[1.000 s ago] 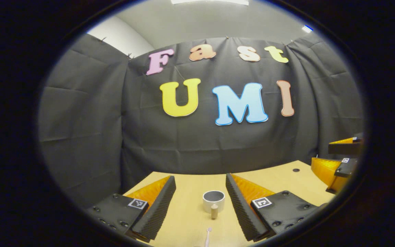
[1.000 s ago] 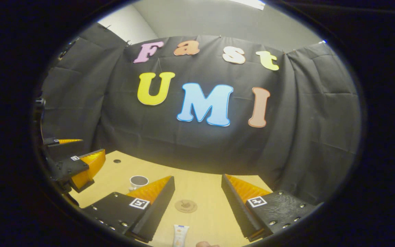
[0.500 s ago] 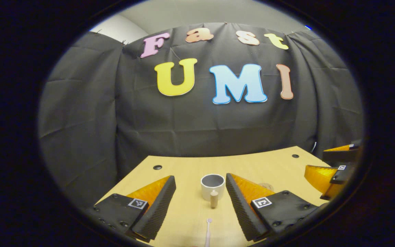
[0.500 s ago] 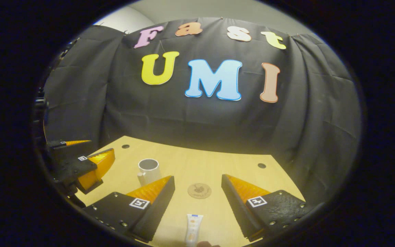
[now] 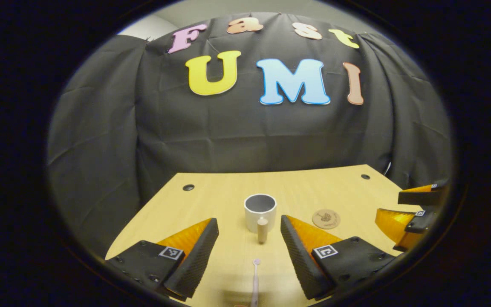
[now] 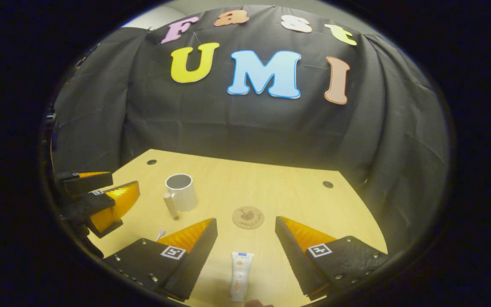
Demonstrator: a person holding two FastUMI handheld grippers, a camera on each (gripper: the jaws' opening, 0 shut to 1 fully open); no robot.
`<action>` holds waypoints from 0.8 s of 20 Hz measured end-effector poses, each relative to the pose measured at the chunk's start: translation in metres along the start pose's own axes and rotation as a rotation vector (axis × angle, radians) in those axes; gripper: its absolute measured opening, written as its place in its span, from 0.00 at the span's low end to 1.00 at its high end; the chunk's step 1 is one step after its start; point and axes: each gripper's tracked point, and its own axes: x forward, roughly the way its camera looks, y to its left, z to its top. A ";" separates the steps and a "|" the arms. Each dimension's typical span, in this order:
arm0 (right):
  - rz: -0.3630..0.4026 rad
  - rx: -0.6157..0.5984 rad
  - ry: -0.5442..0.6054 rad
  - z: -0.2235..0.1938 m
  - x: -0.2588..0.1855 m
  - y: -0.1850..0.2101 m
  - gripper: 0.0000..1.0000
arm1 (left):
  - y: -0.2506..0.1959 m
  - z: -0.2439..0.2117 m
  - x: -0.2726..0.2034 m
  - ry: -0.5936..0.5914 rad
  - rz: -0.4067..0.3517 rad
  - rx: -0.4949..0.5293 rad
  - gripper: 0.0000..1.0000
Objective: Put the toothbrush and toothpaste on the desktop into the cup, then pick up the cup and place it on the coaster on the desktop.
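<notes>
A white cup (image 5: 260,207) with a wooden handle (image 5: 262,230) stands upright mid-table, straight ahead of my open left gripper (image 5: 249,222). The toothbrush (image 5: 255,277) lies flat on the wood between that gripper's fingers, head toward the cup. A round brown coaster (image 5: 326,218) lies right of the cup. In the right gripper view, the toothpaste tube (image 6: 240,275) lies between the fingers of my open right gripper (image 6: 245,222), with the coaster (image 6: 248,217) just beyond it. The cup (image 6: 181,192) and the toothbrush head (image 6: 160,233) are to its left. Neither gripper holds anything.
The light wooden table (image 5: 211,204) ends at the black cloth wall. It has small dark holes near its far corners (image 5: 188,187) (image 6: 327,184). The right gripper (image 5: 407,205) hovers at the table's right side, and the left gripper (image 6: 100,187) hovers left of the cup.
Both views have tipped downward, so much more tabletop shows and the cup, coaster, toothbrush and toothpaste sit higher in view. Both grippers have stayed open.
</notes>
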 end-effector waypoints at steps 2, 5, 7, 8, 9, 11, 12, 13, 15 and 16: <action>0.003 0.010 0.040 -0.011 0.004 0.001 0.88 | 0.001 -0.008 0.004 0.028 -0.003 -0.002 0.95; 0.007 0.016 0.100 -0.023 0.008 0.002 0.88 | 0.000 -0.022 0.011 0.079 -0.014 -0.021 0.95; 0.007 0.010 0.134 -0.029 0.012 0.003 0.88 | 0.000 -0.033 0.015 0.125 -0.019 -0.033 0.95; 0.010 0.006 0.150 -0.032 0.014 0.005 0.88 | -0.002 -0.041 0.018 0.154 -0.025 -0.039 0.95; 0.013 0.004 0.167 -0.034 0.016 0.005 0.88 | -0.003 -0.049 0.019 0.184 -0.028 -0.045 0.95; 0.019 0.004 0.200 -0.044 0.018 0.006 0.88 | -0.003 -0.059 0.023 0.233 -0.037 -0.056 0.95; 0.025 0.004 0.219 -0.051 0.017 0.008 0.88 | -0.003 -0.064 0.025 0.253 -0.038 -0.060 0.95; 0.030 0.004 0.234 -0.056 0.016 0.008 0.88 | -0.002 -0.067 0.026 0.274 -0.038 -0.059 0.95; 0.043 0.003 0.273 -0.062 0.017 0.010 0.88 | -0.003 -0.081 0.028 0.320 -0.042 -0.058 0.95; 0.050 0.003 0.292 -0.068 0.017 0.012 0.89 | -0.003 -0.088 0.029 0.343 -0.046 -0.060 0.95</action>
